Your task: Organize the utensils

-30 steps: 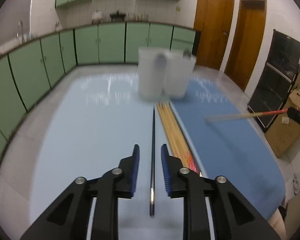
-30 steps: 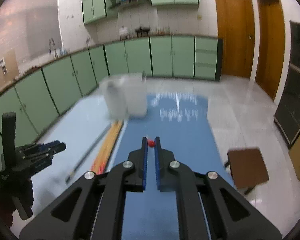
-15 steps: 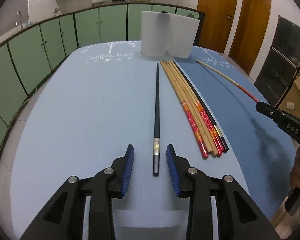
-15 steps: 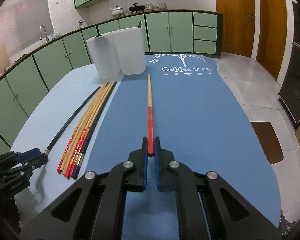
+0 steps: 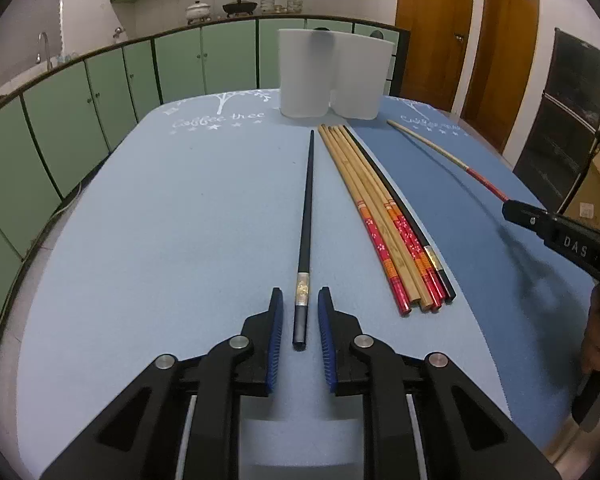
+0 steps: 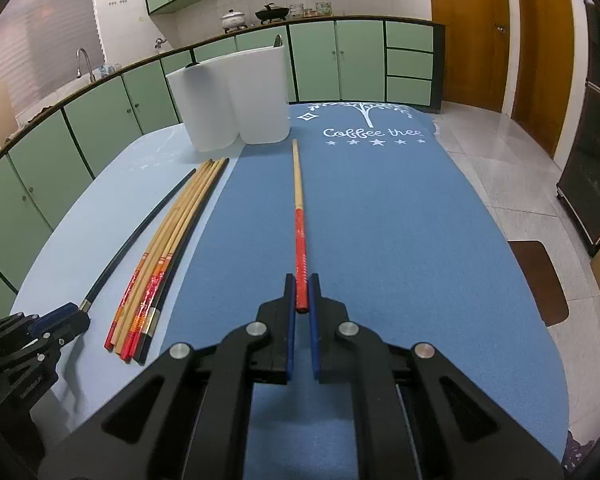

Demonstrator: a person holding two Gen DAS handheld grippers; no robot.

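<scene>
Black chopstick [image 5: 305, 224] lay flat on the light blue mat [image 5: 160, 220], its butt end between the left gripper's [image 5: 299, 308] spread fingers, not touched. Right gripper [image 6: 302, 292] was pinched on the red-ended chopstick [image 6: 299, 216], tip pointing at the white holder [image 6: 236, 96]. Remaining bundle [image 6: 168, 240] sat between them.
</scene>
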